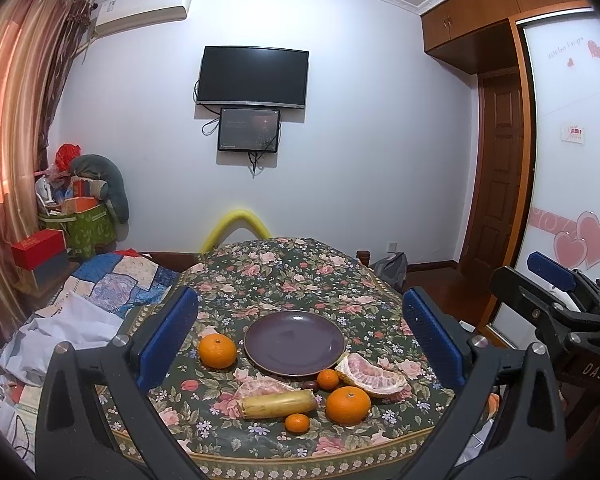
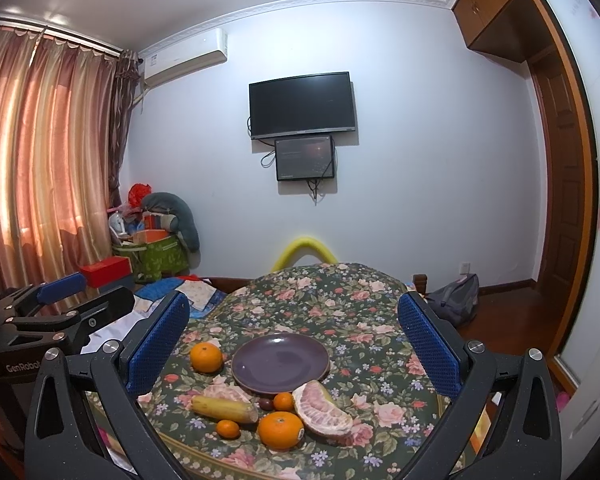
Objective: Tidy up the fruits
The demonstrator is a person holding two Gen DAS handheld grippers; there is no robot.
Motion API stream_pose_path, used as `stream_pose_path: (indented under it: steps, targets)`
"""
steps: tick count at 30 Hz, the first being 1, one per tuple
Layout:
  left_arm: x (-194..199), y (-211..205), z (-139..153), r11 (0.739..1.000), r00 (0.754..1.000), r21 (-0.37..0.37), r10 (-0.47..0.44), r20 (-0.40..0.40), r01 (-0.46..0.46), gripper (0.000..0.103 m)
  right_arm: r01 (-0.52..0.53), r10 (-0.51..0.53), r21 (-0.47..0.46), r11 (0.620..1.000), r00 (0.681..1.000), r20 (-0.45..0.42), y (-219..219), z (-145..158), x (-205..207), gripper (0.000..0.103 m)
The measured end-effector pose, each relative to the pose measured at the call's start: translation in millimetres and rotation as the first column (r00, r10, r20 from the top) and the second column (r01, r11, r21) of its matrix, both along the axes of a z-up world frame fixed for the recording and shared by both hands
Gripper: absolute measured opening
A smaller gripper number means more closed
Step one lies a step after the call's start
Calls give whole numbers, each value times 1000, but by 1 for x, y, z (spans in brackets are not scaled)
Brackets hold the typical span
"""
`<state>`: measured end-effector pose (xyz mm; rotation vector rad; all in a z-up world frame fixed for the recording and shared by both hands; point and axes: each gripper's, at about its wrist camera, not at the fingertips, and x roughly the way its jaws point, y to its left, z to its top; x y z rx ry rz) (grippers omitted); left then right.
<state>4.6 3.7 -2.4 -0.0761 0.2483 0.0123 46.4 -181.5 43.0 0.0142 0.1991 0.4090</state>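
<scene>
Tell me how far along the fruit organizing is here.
Nothing looks done: the plate is bare. Nothing is in hand: the left tongs and right tongs both hang open above the table. All the fruit is left on the cloth: three oranges, two small tangerines, two pomelo pieces and a yellow stalk.

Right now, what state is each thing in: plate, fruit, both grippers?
Plate: empty, flat on the tablecloth.
Big oranges: whole, off the plate.
Small oranges: whole, off the plate.
Pomelo pieces: peeled, off the plate.
Banana: lying flat.
Left gripper: open, empty.
Right gripper: open, empty.
</scene>
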Motion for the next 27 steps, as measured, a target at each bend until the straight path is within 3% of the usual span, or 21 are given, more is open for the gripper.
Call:
stream_pose_path:
  steps: [27]
  targets:
    - [0, -3, 1, 1000, 1000, 7, -6, 3, 6, 103, -5, 5, 9, 1000, 1000, -6, 1, -2, 3, 103]
